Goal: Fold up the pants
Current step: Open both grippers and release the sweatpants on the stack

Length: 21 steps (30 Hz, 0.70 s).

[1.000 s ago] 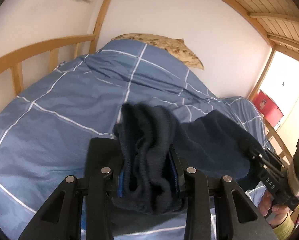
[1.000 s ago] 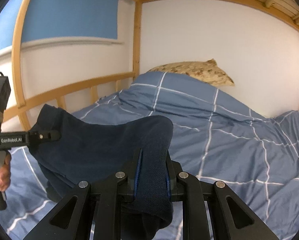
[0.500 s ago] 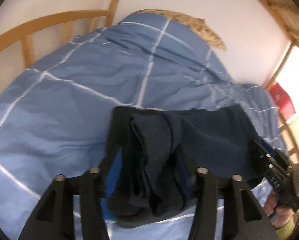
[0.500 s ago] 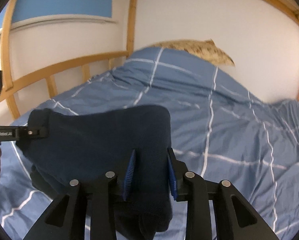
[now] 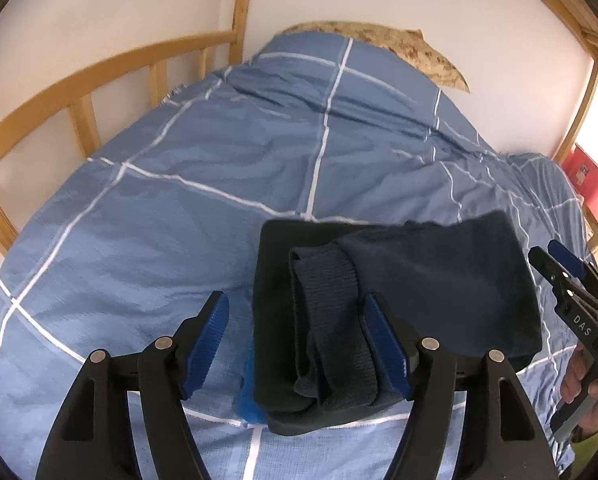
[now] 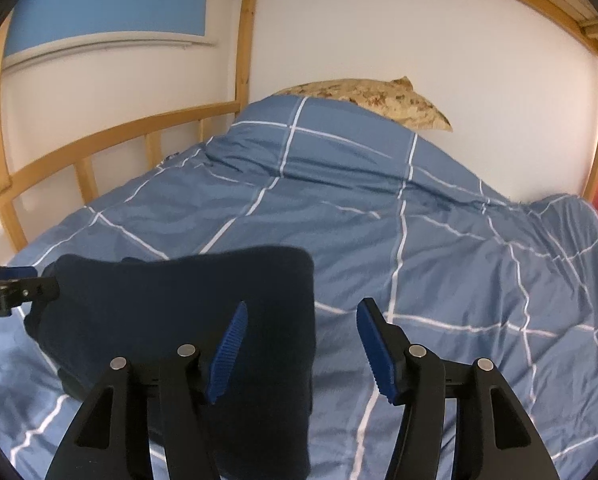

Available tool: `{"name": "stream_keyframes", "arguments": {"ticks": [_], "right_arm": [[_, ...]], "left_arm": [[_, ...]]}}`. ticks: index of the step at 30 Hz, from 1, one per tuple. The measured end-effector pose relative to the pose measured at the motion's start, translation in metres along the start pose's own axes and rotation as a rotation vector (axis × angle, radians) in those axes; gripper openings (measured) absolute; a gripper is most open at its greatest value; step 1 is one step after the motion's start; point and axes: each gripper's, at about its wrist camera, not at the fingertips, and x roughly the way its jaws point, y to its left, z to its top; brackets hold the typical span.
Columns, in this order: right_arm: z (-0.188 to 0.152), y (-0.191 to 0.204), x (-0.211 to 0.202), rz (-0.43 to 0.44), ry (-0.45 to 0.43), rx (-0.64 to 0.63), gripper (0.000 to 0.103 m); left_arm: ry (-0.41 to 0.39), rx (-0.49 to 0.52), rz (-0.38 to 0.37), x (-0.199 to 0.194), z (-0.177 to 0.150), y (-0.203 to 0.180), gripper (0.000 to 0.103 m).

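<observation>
The dark navy pants (image 5: 419,292) lie folded into a compact bundle on the blue checked duvet (image 5: 219,168). My left gripper (image 5: 299,344) is open; the ribbed waistband end lies between its blue pads without being pinched. My right gripper (image 6: 299,344) is open too, with the pants' (image 6: 179,304) right edge lying between its pads. The right gripper also shows at the right edge of the left wrist view (image 5: 571,292), and the left gripper at the left edge of the right wrist view (image 6: 15,288).
A patterned tan pillow (image 6: 379,96) lies at the head of the bed against the white wall. A wooden bed rail (image 5: 99,76) runs along the left side. A red object (image 5: 591,184) stands past the bed's right side.
Both grippers have opened and let go of the pants, which have come down to rest on the duvet. One second ago both were shut on the fabric and held it up.
</observation>
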Motion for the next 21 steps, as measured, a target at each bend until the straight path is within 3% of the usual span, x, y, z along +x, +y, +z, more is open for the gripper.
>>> {"name": "stream_keyframes", "arguments": {"ticks": [4,10,15,21], "right_arm": [[0.007,-0.002,-0.004,-0.001,-0.018,-0.001,0.057],[0.010,-0.011,-0.018,0.012,-0.051,0.012,0.072],[0.006,-0.025,-0.034,0.032,-0.049,0.042,0.072],[-0.015,-0.039,-0.081,0.028,-0.111,0.018,0.072]], "left_arm": [[-0.058,0.011,0.027,-0.017,0.004,-0.006,0.070],[-0.148,0.039,0.033,-0.047,-0.002,-0.026,0.075],[-0.191,0.037,-0.025,-0.071,-0.014,-0.042,0.075],[-0.265,0.113,-0.003,-0.113,-0.044,-0.082,0.077]]}}
